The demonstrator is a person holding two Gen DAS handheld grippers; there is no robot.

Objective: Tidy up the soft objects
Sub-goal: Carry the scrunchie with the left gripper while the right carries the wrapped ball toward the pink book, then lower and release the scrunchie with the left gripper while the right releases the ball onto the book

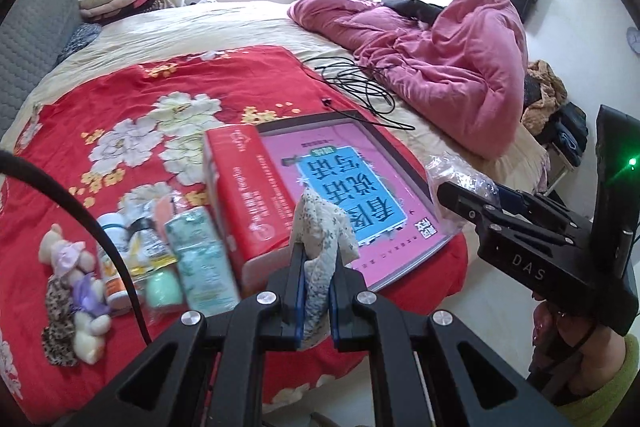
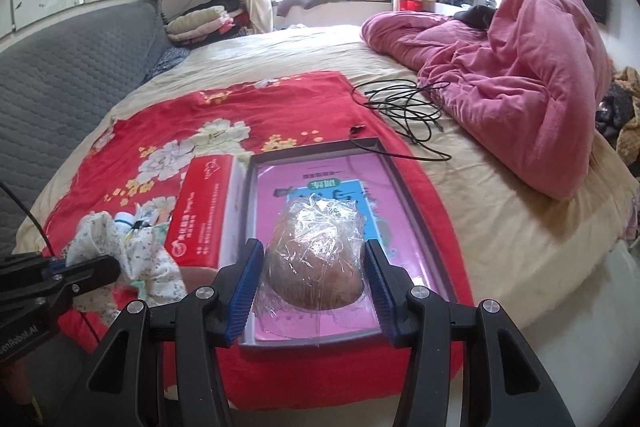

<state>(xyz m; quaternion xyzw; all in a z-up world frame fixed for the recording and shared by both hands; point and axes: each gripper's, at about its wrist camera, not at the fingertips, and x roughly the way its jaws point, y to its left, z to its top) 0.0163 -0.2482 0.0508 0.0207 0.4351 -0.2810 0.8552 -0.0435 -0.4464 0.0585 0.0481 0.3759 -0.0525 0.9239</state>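
Note:
My left gripper (image 1: 318, 259) is shut on a white floral cloth (image 1: 324, 227), held above the red flowered cloth near the tray's front left corner; it also shows in the right wrist view (image 2: 132, 255). My right gripper (image 2: 314, 263) is open around a brown round object wrapped in clear plastic (image 2: 316, 259), which sits over the pink-lined tray (image 2: 400, 179). I cannot tell whether the pads touch the wrap. A red tissue box (image 1: 244, 195) stands left of the tray.
A small plush bear (image 1: 76, 287), bottles (image 1: 116, 259), a green tissue pack (image 1: 200, 259) and a green egg-shaped item (image 1: 162, 289) lie at the left. A black cable (image 2: 404, 111) and a pink duvet (image 2: 520, 87) lie at the right of the bed.

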